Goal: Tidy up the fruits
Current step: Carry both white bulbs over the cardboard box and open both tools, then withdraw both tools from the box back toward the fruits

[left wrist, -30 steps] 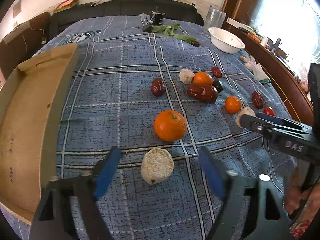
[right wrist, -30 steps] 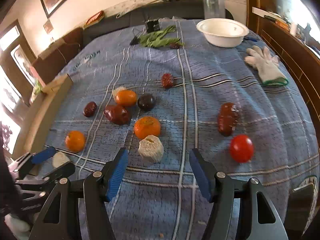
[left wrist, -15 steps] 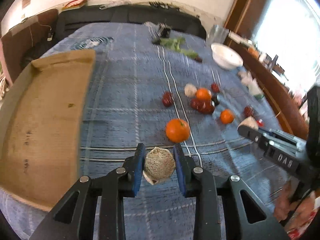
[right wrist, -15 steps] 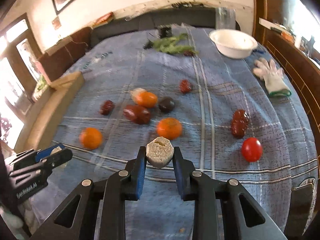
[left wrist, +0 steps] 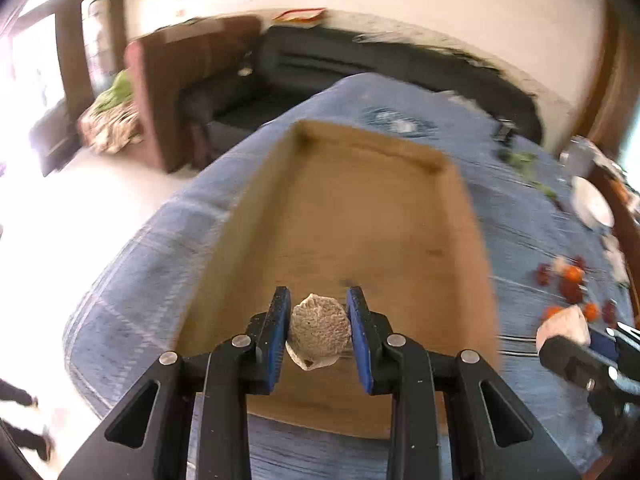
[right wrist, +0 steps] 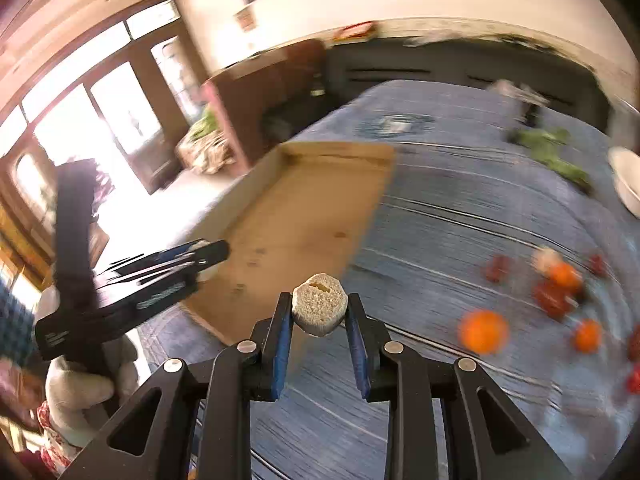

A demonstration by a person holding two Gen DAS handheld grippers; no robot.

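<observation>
A second ago both pale spongy pieces lay on the blue-clothed tabletop (right wrist: pixel 460 216) between open jaws; now the left gripper (left wrist: pixel 319 334) clamps one piece (left wrist: pixel 319 334) over the cardboard tray (left wrist: pixel 360 216), the right gripper (right wrist: pixel 318 322) holds the other (right wrist: pixel 318 310) just short of it (release likely next)

Both wrist views down onto cardboard tray (left wrist: pixel 360 208)
</observation>
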